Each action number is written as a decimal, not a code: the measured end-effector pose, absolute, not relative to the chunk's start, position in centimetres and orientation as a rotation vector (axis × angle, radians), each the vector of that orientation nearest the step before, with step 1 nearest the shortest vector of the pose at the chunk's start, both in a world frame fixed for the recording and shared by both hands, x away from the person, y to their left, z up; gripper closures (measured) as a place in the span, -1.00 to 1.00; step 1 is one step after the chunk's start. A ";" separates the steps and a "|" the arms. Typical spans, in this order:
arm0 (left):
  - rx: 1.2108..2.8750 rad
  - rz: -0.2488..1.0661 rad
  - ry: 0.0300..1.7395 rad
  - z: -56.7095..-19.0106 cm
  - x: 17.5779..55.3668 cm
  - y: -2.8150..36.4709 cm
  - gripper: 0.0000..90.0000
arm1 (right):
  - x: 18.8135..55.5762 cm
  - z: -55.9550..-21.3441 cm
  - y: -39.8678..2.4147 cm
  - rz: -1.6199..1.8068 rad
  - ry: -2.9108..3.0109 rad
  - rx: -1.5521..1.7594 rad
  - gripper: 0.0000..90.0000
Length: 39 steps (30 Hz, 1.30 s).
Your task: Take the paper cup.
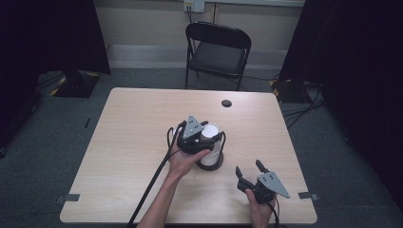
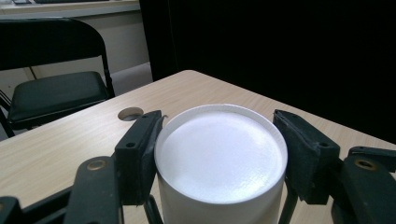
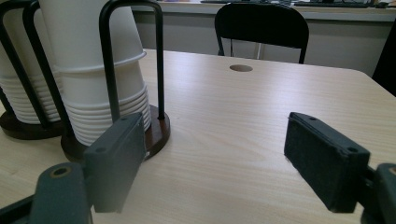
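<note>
The left gripper clamps the top white paper cup of the upside-down stack in the black wire holder mid-table; the right gripper gapes, empty. Risk — nested cups may cling and rise together.

- Tabletop: pale wood, fine straight grain, with one dark round hole.
- Stack of paper cups: plain white, matte; the top cup shows a white flat end.
- Cup holder: dark brown round base, black rods.
- Left tongs: black, with brass-coloured rivets and charcoal pads; grey three-cornered plate on top.
- Right tongs: black, with dark grey felt-like pads; grey plate in the high view.
- Folding chair: black frame, seat and back.
- Floor: dull grey-green carpet.
- Curtains: black.
- Wall: beige.
</note>
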<state>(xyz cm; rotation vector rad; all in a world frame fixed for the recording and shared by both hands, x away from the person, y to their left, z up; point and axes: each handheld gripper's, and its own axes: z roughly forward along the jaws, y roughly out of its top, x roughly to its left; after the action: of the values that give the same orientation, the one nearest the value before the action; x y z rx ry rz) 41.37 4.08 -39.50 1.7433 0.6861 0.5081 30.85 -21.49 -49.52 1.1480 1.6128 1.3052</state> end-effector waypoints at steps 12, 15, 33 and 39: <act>1.704 0.536 0.663 -37.9 40.8 4.2 -0.21 | 30.9 -49.5 -21.5 1.304 1.618 1.148 -0.56; 1.693 0.534 0.661 -37.8 40.8 4.2 -0.21 | 30.9 -49.5 -21.5 1.305 1.616 1.149 -0.56; 1.633 0.556 0.632 -36.7 40.1 5.0 -0.21 | 30.9 -49.5 -21.5 1.304 1.617 1.149 -0.56; 1.615 0.544 0.633 -36.3 39.7 5.4 -0.21 | 30.9 -49.5 -21.5 1.304 1.617 1.148 -0.56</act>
<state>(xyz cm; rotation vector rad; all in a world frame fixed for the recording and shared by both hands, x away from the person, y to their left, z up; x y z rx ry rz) 39.71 5.37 -36.25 1.6154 0.6329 0.5438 30.87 -21.48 -49.51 1.1480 1.6172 1.3042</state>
